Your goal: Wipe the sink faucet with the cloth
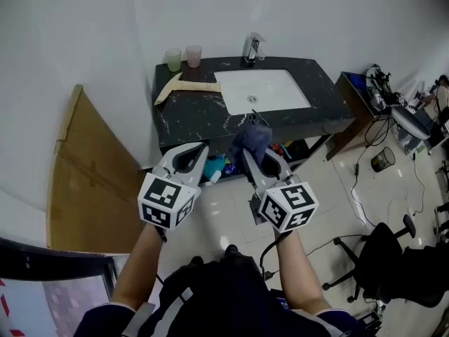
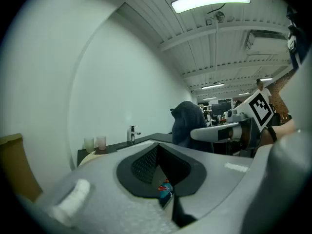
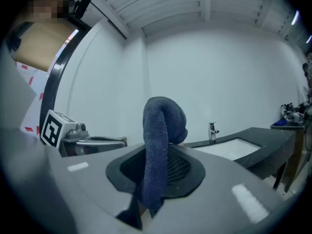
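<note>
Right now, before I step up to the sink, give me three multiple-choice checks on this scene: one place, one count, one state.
1. Where is the faucet?
A) behind the white sink, at the back edge of the counter
B) on the floor
C) at the front left corner

2. How many cups stand at the back left of the counter?
A) one
B) two
C) four

3. What is the right gripper doing?
A) open, empty
B) shut on the dark blue cloth
C) shut on a cup

Answers: 1 A, the head view shows it behind the basin. 2 B, a green one and a pink one stand side by side. 3 B, the cloth sticks up from between its jaws.
</note>
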